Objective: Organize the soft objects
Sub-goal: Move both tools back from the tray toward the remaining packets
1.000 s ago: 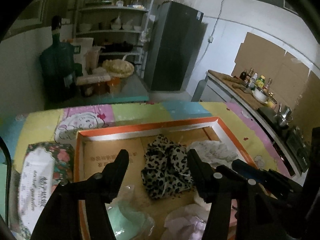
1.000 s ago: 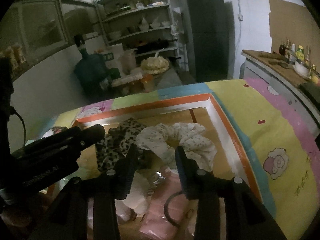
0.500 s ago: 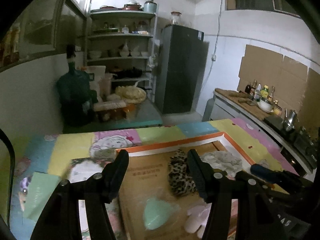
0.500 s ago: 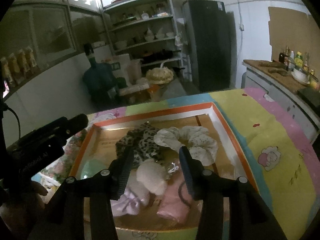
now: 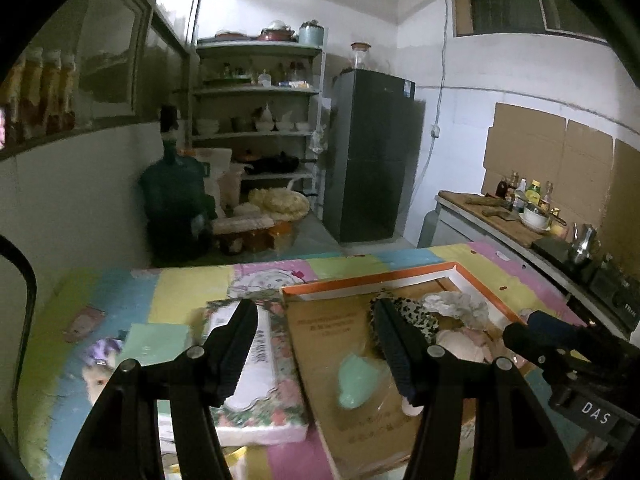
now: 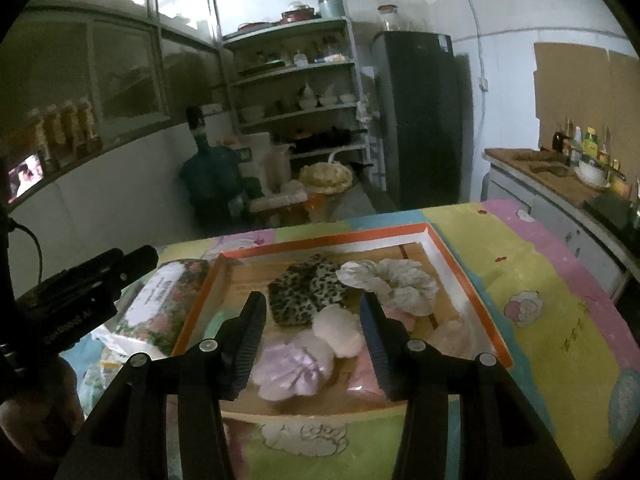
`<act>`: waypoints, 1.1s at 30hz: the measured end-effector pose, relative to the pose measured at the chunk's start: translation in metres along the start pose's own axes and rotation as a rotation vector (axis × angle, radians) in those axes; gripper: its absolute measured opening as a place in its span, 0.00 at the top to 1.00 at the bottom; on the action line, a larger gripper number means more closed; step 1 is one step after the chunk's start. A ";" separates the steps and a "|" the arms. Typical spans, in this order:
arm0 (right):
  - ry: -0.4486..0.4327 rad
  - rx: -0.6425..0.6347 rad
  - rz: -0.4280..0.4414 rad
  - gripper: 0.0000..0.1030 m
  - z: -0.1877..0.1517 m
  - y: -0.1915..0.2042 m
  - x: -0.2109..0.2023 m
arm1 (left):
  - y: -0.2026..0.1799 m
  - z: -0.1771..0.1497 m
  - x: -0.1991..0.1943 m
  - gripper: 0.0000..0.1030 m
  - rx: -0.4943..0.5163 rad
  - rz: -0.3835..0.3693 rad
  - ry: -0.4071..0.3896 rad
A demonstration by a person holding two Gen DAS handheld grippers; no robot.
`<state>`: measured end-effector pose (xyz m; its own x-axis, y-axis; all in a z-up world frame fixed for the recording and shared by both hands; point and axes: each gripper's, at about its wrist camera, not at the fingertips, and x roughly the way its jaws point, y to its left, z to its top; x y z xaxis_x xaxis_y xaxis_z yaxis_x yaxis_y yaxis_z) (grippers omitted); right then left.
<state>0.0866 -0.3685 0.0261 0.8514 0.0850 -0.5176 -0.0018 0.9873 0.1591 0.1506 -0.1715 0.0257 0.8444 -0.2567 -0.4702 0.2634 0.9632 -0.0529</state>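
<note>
Both tools empty: left tool (image 5: 312, 344) spread wide, nothing between the fingers; right tool (image 6: 312, 334) parted, jaws opening a little, nothing pinched.

Soft things all in the tray (image 6: 452, 256), ahead of and below the right tool: leopard scrunchie (image 6: 308, 290) just beyond its left finger, white scrunchie (image 6: 396, 286) beyond its right finger, touching the leopard one; cream puff (image 6: 340, 330) and lilac scrunchie (image 6: 294, 366) seen between the fingers, lower and nearer. Mint pad (image 5: 356, 380) between the left tool's fingers, tissue pack (image 5: 256, 364) outside the tray under its left finger.

Risks, as judged: pieces crowded and overlapping, so a grab likely to snag two at once; thin fabric apt to slip from a shallow pinch; light tray liable to shift if a finger catches its rim.

No clear pointing end on the scrunchies. Leopard one lying flat, long axis running from near-left to far-right; white one stretched likewise across the tray.
</note>
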 end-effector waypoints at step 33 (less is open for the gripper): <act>-0.079 -0.077 0.157 0.46 -0.050 0.116 -0.071 | 0.059 -0.024 -0.119 0.41 -0.019 0.199 -0.137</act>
<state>-0.0005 -0.2529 0.0389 0.8761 0.2309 -0.4233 -0.1752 0.9703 0.1667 0.0548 -0.0820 0.0577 0.9344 -0.0688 -0.3496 0.0778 0.9969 0.0117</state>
